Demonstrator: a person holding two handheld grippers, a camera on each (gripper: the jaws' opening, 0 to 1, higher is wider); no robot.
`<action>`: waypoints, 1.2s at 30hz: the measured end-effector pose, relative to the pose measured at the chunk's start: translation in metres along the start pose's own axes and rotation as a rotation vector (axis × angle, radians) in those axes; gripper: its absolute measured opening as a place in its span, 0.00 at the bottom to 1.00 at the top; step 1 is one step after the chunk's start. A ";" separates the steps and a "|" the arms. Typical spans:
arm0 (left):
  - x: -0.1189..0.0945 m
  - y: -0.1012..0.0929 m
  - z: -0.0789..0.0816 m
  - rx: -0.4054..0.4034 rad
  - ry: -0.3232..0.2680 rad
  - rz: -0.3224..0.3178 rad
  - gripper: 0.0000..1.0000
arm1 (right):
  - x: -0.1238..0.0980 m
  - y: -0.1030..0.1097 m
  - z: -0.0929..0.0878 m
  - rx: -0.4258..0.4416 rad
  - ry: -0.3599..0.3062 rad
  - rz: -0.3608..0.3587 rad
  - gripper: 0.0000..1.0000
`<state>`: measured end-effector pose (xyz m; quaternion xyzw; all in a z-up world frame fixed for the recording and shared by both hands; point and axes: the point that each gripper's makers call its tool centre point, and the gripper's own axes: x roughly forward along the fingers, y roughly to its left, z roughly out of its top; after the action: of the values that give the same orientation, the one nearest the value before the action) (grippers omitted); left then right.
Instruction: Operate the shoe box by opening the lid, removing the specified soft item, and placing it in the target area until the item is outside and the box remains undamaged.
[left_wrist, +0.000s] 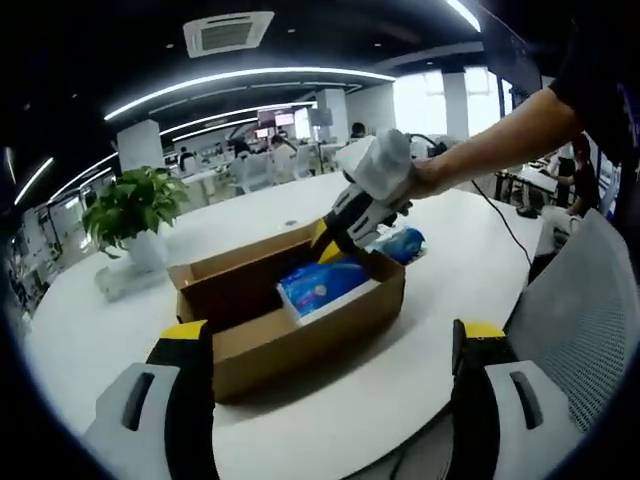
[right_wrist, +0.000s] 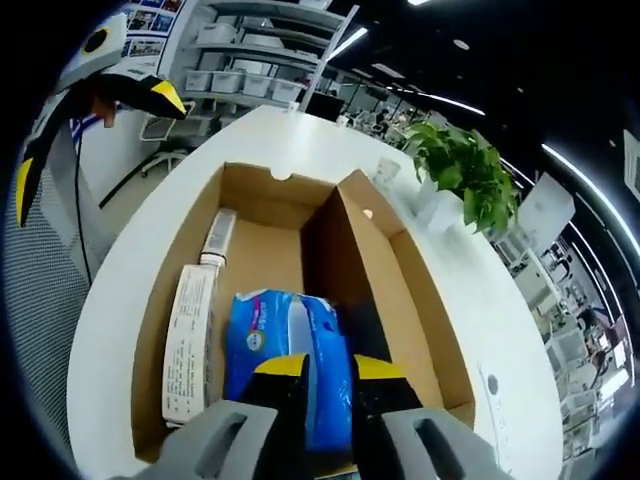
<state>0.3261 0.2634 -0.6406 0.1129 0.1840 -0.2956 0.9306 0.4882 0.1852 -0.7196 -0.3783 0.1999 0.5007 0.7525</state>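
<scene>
An open brown cardboard shoe box (left_wrist: 262, 345) lies on a white round table (left_wrist: 420, 350). Inside it lies a soft blue packet (left_wrist: 322, 283). My right gripper (left_wrist: 332, 243), held by a person's hand, reaches down into the box from the right. In the right gripper view its yellow-tipped jaws (right_wrist: 330, 368) are pressed onto the blue packet (right_wrist: 262, 335), pinching its near part. My left gripper (left_wrist: 332, 335) hovers open in front of the box, its jaws wide apart, holding nothing. The same gripper (right_wrist: 95, 135) appears at the top left of the right gripper view.
A long white label strip (right_wrist: 188, 345) and a small tube (right_wrist: 218, 235) lie along the box's left wall. A second blue packet (left_wrist: 405, 242) sits on the table behind the box. A potted plant (left_wrist: 133, 205) stands at the far left. A mesh chair (left_wrist: 585, 310) is on the right.
</scene>
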 end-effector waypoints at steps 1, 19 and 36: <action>0.000 -0.001 0.000 -0.001 -0.001 -0.001 0.99 | 0.002 0.001 -0.001 -0.002 0.007 0.000 0.10; 0.002 -0.005 -0.008 -0.049 -0.012 -0.007 0.99 | 0.007 -0.004 -0.006 0.017 0.019 -0.072 0.00; 0.002 -0.006 -0.009 -0.021 -0.004 -0.008 0.99 | -0.017 -0.011 0.040 0.023 -0.099 -0.110 0.00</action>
<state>0.3216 0.2607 -0.6504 0.1020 0.1857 -0.2977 0.9308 0.4882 0.2037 -0.6786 -0.3549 0.1469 0.4743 0.7922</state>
